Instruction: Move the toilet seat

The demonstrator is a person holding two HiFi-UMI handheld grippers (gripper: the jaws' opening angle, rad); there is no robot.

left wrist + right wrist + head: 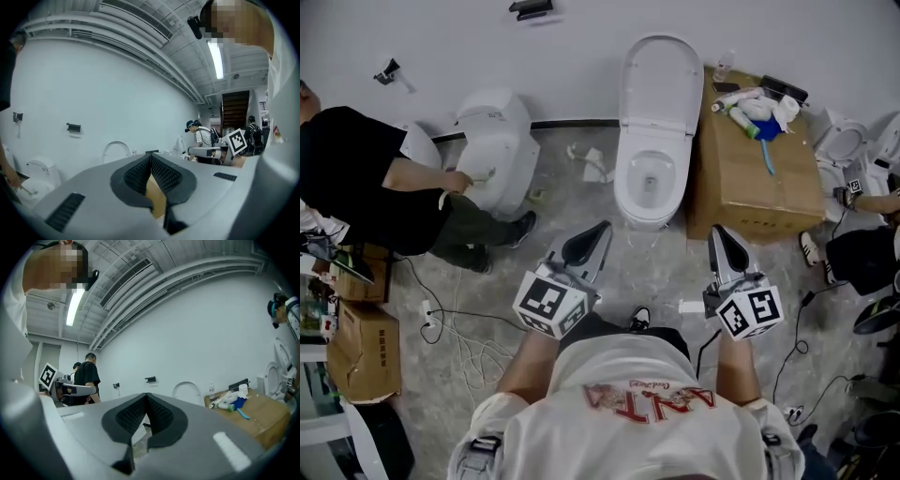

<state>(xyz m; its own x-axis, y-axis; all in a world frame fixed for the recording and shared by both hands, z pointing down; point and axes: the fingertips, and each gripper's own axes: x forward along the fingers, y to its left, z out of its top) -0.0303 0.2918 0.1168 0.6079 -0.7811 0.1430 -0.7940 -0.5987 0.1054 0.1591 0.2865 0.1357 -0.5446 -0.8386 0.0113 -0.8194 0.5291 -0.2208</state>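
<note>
A white toilet (649, 183) stands against the far wall with its bowl open. Its lid and seat (663, 82) are tipped up against the wall. My left gripper (602, 230) hovers in front of the toilet, a little to its left, jaws shut on nothing. My right gripper (719, 232) hangs in front and to the right, also shut and empty. Neither touches the toilet. The raised lid (116, 151) shows beyond the closed left gripper (151, 157) in the left gripper view. It also rises behind the closed right gripper (146, 395) as a white arch (186, 391).
A large cardboard box (755, 183) with bottles and a blue brush stands right of the toilet. A person in black (366, 178) works at a second toilet (497, 141) on the left. Cables (459, 328) and cardboard boxes (366, 347) lie at the left; another person (862, 253) is at the right.
</note>
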